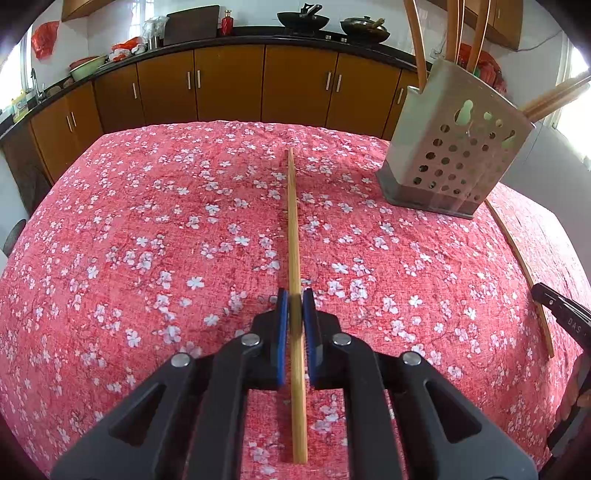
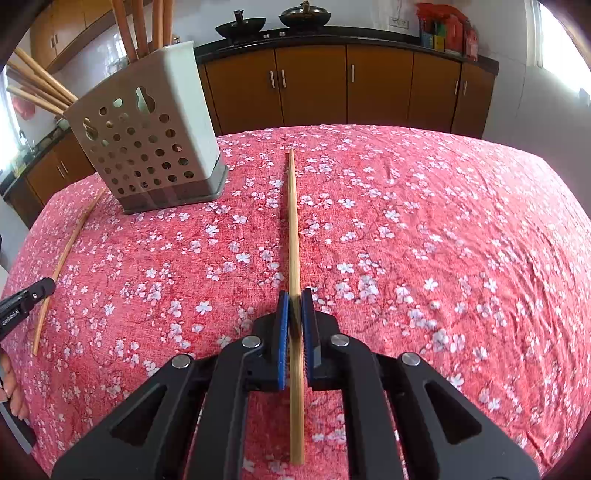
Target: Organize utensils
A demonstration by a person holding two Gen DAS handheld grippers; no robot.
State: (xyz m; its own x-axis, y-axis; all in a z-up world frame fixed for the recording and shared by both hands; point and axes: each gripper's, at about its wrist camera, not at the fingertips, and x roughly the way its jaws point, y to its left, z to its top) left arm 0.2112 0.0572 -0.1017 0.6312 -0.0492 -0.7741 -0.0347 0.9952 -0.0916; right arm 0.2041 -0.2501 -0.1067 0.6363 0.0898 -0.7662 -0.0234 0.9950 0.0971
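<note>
Nearest the left wrist camera, the left claw (image 1: 294, 295) has its blue pads (image 1: 282, 325) pressed against a bamboo chopstick (image 1: 294, 240) that runs straight ahead between them, its far end reaching out over the red flowered cloth (image 1: 147, 240) that covers the worktop. The right claw (image 2: 294, 297) is clamped the same way on a second chopstick (image 2: 294, 236), which also points straight forward along the fingers. In the left view the other chopstick (image 1: 517, 258) appears at the right edge, with a dark claw tip touching it. Farther back, between the two claws, stands a perforated beige utensil holder (image 1: 454, 147) on a grey base, upright on the cloth, with several wooden handles (image 1: 415, 40) rising from its top. Beyond the worktop are brown cabinets (image 1: 229, 81) under a dark counter with two woks (image 1: 303, 18).
</note>
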